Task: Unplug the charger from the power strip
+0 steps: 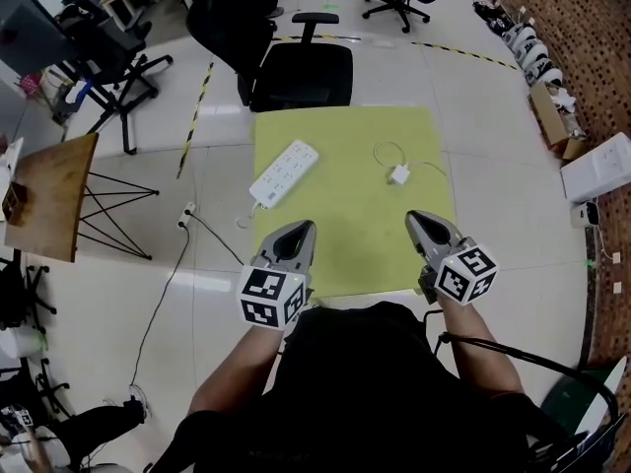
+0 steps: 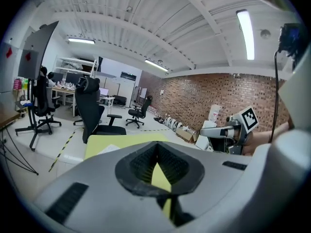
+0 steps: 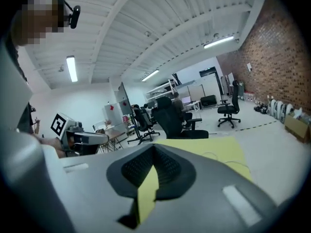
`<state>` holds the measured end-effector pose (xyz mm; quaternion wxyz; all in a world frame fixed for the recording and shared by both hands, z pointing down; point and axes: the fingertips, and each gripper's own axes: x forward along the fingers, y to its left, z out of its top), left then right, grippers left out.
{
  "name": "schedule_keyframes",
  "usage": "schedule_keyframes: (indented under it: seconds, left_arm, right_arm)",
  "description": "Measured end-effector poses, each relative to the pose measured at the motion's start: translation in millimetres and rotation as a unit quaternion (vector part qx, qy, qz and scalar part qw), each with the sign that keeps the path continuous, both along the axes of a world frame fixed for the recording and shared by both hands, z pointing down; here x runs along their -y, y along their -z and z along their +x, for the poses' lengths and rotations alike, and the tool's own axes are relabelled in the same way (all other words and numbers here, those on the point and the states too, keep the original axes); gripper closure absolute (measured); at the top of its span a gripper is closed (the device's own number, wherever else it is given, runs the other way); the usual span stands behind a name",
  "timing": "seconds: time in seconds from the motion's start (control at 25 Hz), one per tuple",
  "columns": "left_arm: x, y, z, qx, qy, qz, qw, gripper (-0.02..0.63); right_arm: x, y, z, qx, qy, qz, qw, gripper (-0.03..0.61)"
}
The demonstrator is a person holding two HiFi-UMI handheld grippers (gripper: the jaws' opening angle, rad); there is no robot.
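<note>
A white power strip (image 1: 284,172) lies on the yellow mat (image 1: 345,254), left of centre. The white charger (image 1: 399,174) with its thin looped cable (image 1: 386,151) lies apart from the strip, to its right, plugged into nothing. My left gripper (image 1: 301,227) hovers over the mat's near edge with its jaws together and nothing between them. My right gripper (image 1: 419,219) hangs at the same height on the right, also shut and empty. In the left gripper view the pads (image 2: 146,161) meet at the tip; in the right gripper view the pads (image 3: 165,166) do the same.
A black office chair (image 1: 296,67) stands against the mat's far edge. The strip's cord (image 1: 202,230) runs off left across the floor. A wooden table (image 1: 49,195) on wire legs is at the left, and a white box (image 1: 601,166) and shoes line the brick wall at the right.
</note>
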<state>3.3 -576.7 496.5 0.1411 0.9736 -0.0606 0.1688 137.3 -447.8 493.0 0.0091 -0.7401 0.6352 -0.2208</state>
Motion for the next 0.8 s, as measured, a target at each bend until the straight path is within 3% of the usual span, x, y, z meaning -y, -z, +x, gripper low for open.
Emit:
schedule_keyframes:
  seconds: [0.32,0.8]
  left_arm:
    - [-46,11,-35,0.002,0.080,0.016,0.9967,0.607]
    - [-123,6,-63,0.010,0.158,0.015,0.9873,0.607]
  right_arm:
    - [-28,4,-33,-0.022,0.099,-0.006,0.995,0.577]
    - [-108,-4,-39,-0.022,0.153,-0.016,0.988,0.578]
